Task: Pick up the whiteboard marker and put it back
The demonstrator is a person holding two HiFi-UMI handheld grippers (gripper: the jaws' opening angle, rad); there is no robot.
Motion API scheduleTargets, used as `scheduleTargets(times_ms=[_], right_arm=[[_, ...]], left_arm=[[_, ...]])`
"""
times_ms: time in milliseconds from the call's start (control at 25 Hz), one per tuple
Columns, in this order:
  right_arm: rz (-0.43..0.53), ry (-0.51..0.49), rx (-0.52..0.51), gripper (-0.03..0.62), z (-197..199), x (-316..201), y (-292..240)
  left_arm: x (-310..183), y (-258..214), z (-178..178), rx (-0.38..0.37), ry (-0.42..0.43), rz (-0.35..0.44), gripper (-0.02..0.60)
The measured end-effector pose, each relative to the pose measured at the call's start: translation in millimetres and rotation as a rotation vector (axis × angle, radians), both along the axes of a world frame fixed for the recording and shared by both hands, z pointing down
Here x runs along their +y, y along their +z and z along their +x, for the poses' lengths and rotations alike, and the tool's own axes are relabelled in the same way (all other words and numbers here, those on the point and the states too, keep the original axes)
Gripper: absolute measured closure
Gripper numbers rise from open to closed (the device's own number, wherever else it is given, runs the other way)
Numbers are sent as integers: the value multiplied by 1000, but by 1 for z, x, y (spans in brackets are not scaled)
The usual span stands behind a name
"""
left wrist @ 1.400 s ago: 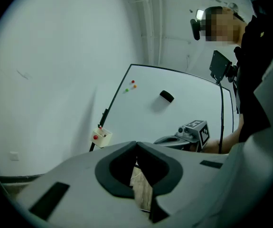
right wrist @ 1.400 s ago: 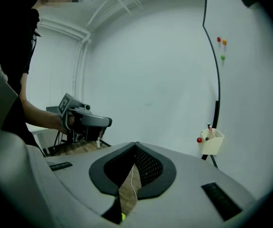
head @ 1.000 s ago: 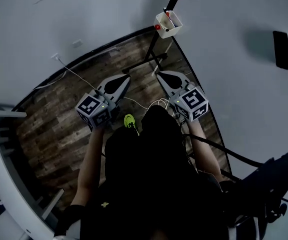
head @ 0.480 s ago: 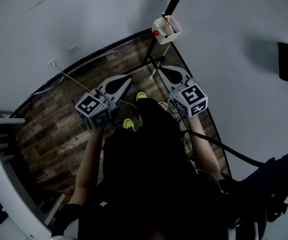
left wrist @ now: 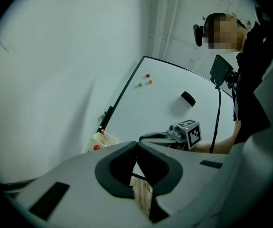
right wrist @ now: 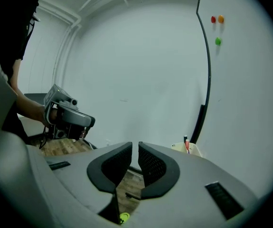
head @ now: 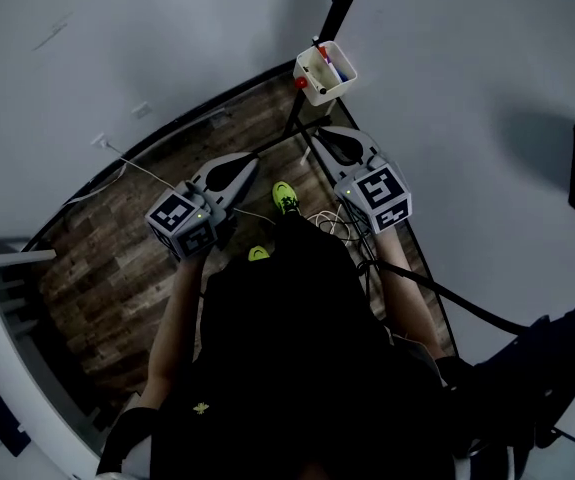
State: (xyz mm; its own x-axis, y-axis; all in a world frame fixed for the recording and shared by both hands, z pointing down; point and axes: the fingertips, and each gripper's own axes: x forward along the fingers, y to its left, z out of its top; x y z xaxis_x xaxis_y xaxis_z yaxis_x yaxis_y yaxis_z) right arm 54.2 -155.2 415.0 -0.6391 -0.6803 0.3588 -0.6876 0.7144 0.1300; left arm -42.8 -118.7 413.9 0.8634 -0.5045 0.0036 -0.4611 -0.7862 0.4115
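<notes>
Standing in its holder (head: 313, 80), the whiteboard marker (head: 334, 68) lies at twelve o'clock of the nearer right tongs (head: 319, 145), just opening a crack on nothing; left tongs (head: 251, 164) are pressed together.

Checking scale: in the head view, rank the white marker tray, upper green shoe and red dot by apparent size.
Largest first: white marker tray, upper green shoe, red dot. Tray possibly nearer the camera.
</notes>
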Motion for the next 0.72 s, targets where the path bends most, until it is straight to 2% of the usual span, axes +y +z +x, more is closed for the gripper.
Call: scheduleTargets(times_ms=[320,480,720], right_arm=[[-39,-43,114,474,12,-52,27],[-70,-58,149,425,14,-69,40],[-78,-90,266,390,22,-89,60]], left_arm=[[-42,13,8,-12,-8,-47,563],[-55,12,11,15,-19,-81,563],[-63,22,12,17,-32,-117,563]])
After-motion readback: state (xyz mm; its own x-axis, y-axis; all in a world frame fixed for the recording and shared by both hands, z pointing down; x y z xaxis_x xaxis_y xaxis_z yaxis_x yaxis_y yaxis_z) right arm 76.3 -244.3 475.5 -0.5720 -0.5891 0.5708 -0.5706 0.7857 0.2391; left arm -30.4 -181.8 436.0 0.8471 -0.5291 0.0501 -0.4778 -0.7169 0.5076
